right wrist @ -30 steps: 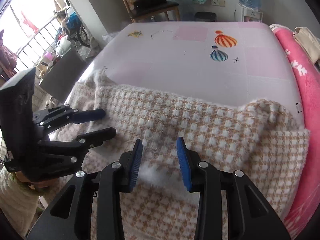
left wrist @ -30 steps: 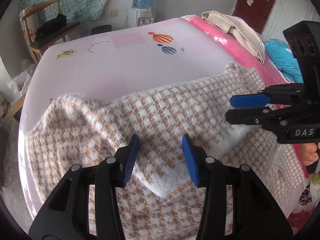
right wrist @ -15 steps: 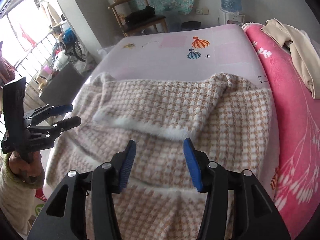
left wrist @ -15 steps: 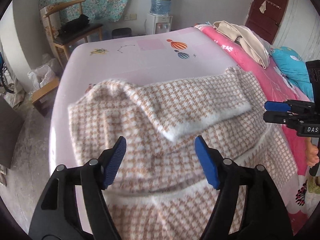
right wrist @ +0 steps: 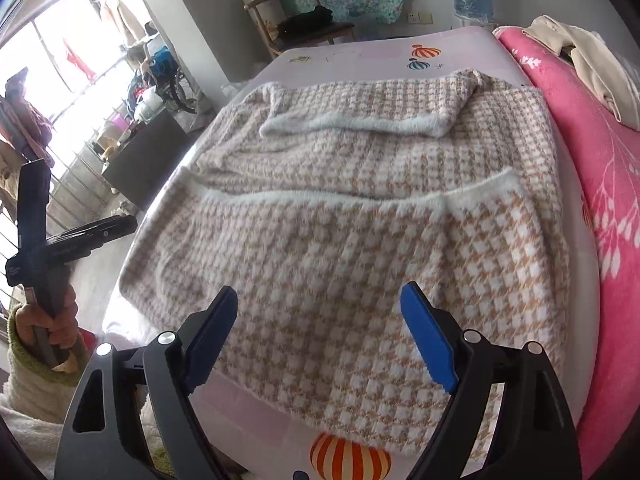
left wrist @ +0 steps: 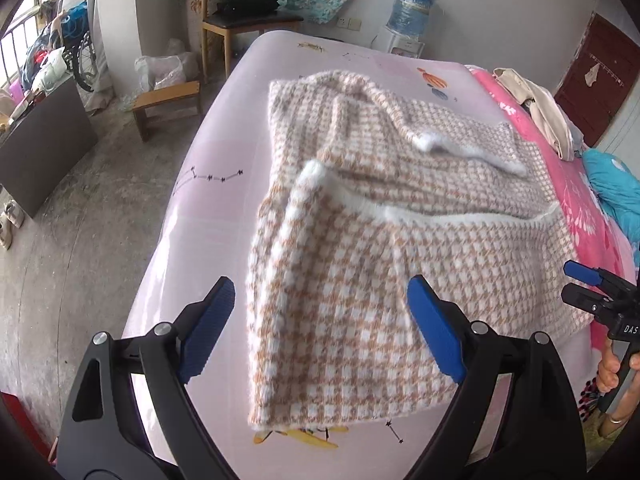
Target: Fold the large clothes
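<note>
A large tan-and-white houndstooth knitted garment (left wrist: 360, 264) lies spread on the pale pink bed sheet (left wrist: 208, 208), with a sleeve folded across its far part and a white fuzzy band across its middle. It also shows in the right wrist view (right wrist: 340, 240). My left gripper (left wrist: 320, 320) is open and empty, held above the garment's near left edge. My right gripper (right wrist: 320, 324) is open and empty above the garment's near hem. The right gripper shows at the right edge of the left wrist view (left wrist: 592, 292); the left gripper shows at the left in the right wrist view (right wrist: 100, 232).
A pink flowered blanket (right wrist: 592, 184) lies along the bed's right side with a beige garment (right wrist: 592, 60) on it. A wooden chair (left wrist: 240, 20), a small stool (left wrist: 168, 104) and a dark panel (left wrist: 40, 148) stand on the concrete floor left of the bed.
Both grippers have pulled back and up from the garment, widening their jaws. The sleeve they had carried now lies folded across the garment's far part.
</note>
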Demonstrator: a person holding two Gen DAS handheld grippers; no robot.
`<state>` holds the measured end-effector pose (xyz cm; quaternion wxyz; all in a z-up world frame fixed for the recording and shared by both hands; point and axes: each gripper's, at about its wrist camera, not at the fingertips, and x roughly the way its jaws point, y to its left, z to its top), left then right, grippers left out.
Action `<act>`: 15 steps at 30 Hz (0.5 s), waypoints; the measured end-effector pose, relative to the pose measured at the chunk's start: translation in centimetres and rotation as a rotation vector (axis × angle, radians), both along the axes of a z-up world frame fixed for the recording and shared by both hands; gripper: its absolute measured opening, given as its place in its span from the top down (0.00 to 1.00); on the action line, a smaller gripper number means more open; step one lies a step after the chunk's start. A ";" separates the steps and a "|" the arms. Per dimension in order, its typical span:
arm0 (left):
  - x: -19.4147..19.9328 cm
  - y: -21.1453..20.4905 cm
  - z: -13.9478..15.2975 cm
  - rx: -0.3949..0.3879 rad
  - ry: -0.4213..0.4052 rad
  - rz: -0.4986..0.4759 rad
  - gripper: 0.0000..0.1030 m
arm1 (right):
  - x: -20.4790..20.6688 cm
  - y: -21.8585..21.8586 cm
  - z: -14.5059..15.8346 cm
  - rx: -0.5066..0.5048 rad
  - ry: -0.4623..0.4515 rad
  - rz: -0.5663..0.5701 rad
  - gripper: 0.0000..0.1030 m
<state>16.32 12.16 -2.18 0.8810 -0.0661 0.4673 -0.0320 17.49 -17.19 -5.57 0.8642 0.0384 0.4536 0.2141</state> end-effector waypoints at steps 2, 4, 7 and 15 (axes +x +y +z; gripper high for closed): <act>-0.7 -0.4 -0.9 0.023 -0.007 0.002 0.18 | -0.1 0.2 -1.2 -0.043 0.003 -0.009 0.20; -1.2 -0.5 -1.6 0.042 -0.018 0.003 0.18 | -0.1 0.4 -2.4 -0.080 0.008 -0.016 0.20; -1.3 -0.7 -2.3 0.074 -0.046 -0.002 0.18 | -0.2 0.5 -3.4 -0.093 -0.006 -0.013 0.20; 2.3 1.2 -3.3 0.029 -0.056 0.003 0.48 | -0.3 0.4 -3.7 -0.082 -0.026 -0.022 0.19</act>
